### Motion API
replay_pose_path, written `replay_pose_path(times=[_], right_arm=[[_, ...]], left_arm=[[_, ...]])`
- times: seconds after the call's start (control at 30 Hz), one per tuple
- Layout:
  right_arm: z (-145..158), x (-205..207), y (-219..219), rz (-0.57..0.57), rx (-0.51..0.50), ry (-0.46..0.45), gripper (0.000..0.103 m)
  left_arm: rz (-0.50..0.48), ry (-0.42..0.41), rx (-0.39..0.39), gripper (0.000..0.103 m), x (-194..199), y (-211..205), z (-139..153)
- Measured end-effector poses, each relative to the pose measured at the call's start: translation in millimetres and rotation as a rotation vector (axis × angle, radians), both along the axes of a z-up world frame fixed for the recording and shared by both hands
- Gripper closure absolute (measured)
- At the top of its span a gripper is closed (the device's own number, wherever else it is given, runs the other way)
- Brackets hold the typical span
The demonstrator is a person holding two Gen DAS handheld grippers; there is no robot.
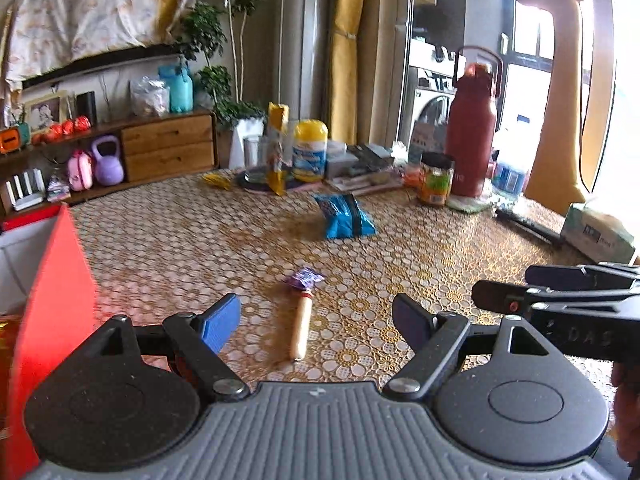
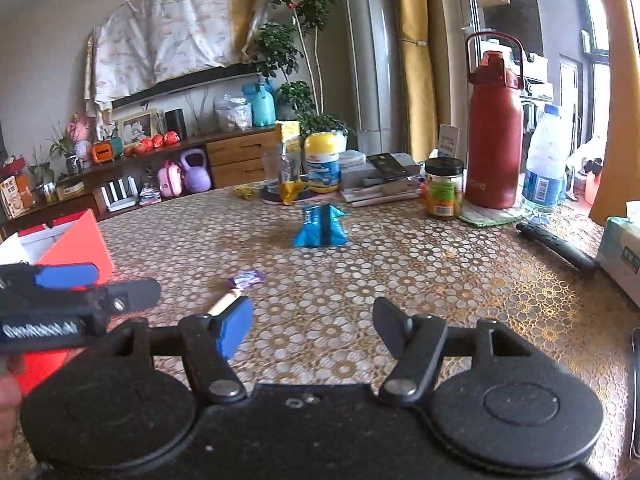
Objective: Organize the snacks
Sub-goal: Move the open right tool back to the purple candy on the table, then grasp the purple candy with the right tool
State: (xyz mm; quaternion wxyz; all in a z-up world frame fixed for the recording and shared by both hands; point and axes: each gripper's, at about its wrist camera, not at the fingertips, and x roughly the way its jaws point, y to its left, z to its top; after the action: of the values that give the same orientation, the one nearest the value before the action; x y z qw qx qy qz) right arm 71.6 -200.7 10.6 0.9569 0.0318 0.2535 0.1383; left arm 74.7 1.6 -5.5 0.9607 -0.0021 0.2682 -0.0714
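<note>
Here, red box (image 1: 60, 280), contents hidden

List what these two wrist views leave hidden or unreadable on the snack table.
- Red box: left wrist view, cut off by the left edge; contents hidden by its wall.
- Sausage stick: right wrist view, lower part hidden behind the right gripper's blue pad.
- Blue snack bag: both views, print too blurred to read.
- Purple wrapper: too small to identify.
</note>
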Motion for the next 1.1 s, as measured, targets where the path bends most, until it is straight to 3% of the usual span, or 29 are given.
replay_pose_path(times=[0.17,0.3,0.47,0.6,0.83,0.97,1.1], right_arm=[[-6.5,16.0,-8.0,-0.006,0.017,0.021,0.033],[-10.9,25.9,-11.0,-0.007,0.022,0.033,0.032],[-16.7,34.1,-12.4,-0.003,0.033,0.047,0.031],[-19.8,38.3,-11.9,0.002,0.042,0.053,0.030],[-23.5,44.4,-11.3,0.009,0.046,0.059,0.028],[-24.3,47.9,-9.1,0.016,0.045,0.062,0.028],[-26.2,53.0,-5.2,0.027,0.040,0.065,0.027]], left_arm=[[-0.003,0.049,0.006,0.020,24.7,-6.6,-19.1],[0.003,0.079,0.004,0.036,39.5,-6.2,-29.4],[0.016,0.113,0.006,0.043,52.4,-3.6,-40.6],[0.017,0.143,0.004,0.064,60.2,-1.7,-47.5],[0.017,0.171,0.004,0.074,64.7,-2.5,-55.5],[0.027,0.166,0.007,0.090,66.1,-1.2,-56.5],[0.033,0.162,0.001,0.092,65.6,1.3,-56.4]])
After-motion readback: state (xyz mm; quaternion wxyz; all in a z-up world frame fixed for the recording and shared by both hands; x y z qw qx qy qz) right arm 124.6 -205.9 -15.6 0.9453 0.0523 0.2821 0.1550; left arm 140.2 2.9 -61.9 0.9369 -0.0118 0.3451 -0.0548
